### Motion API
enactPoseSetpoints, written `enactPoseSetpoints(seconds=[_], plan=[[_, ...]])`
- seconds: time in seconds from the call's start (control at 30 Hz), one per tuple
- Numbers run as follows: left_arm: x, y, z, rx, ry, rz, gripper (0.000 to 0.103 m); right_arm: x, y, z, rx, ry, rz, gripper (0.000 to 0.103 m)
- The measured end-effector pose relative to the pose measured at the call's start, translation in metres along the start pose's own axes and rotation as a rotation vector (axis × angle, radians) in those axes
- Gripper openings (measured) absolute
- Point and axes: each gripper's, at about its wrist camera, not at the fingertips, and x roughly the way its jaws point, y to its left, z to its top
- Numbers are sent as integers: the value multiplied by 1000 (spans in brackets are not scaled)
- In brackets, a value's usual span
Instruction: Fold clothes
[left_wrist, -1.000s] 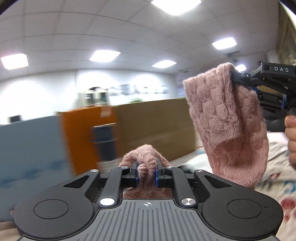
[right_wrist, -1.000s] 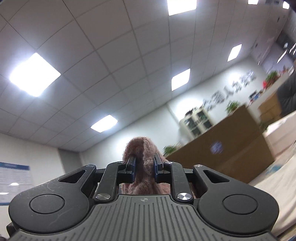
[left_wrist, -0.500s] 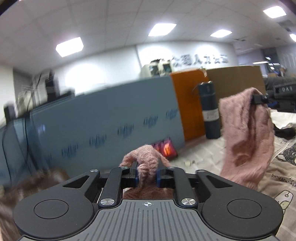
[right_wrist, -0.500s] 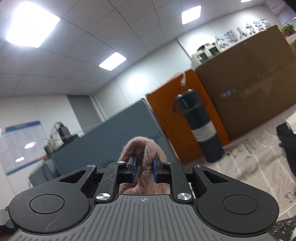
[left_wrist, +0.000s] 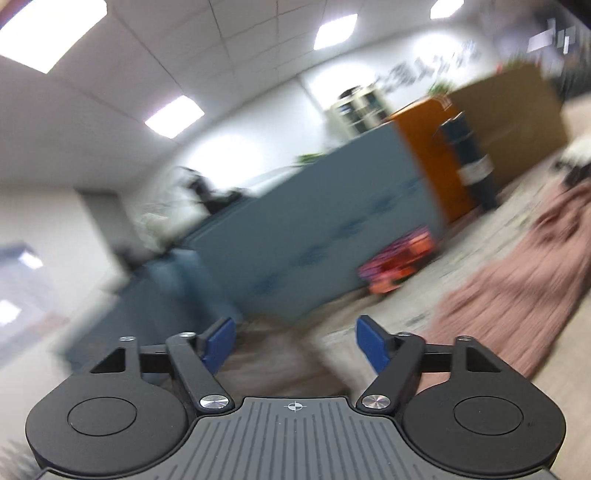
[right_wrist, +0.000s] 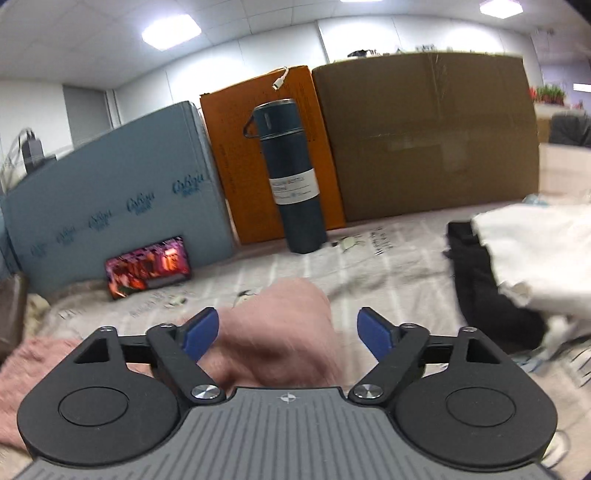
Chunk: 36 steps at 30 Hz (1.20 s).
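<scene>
Pink knit sweater (right_wrist: 280, 325) lying directly ahead of my right gripper (right_wrist: 286, 332), between spread jaws; left gripper (left_wrist: 293, 343) gaping too, sweater lying right of it.

The left wrist view is smeared by motion blur throughout: the pink knit garment (left_wrist: 509, 295) at the right is a streaked mass cut off by the right edge, and the wall lettering at the upper right cannot be read. In the right wrist view the same garment (right_wrist: 280, 332) is partly hidden behind the gripper body, its left portion running off the frame's left edge. The white cloth (right_wrist: 535, 251) at the right is blurred and cropped, and the label text on the dark flask (right_wrist: 291, 177) is too small to read.
</scene>
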Motion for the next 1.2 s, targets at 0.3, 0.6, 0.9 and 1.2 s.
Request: enactPoseSetpoints(seconds=[0.3,0.6,0.9,1.2], plan=[[-79,112,7,295,217,696,94,-3,22,-5,-271,18,28,99],[-49,111,-18,-102,101,338,102,0,30,-3,-312,24,100,99],[66,15,-37,-430,63,-380,102,-2,49,-10,-466,66,173,99],[160,-59,-46,-576,190,-827,101,1,61,-21,-658,100,240,100]])
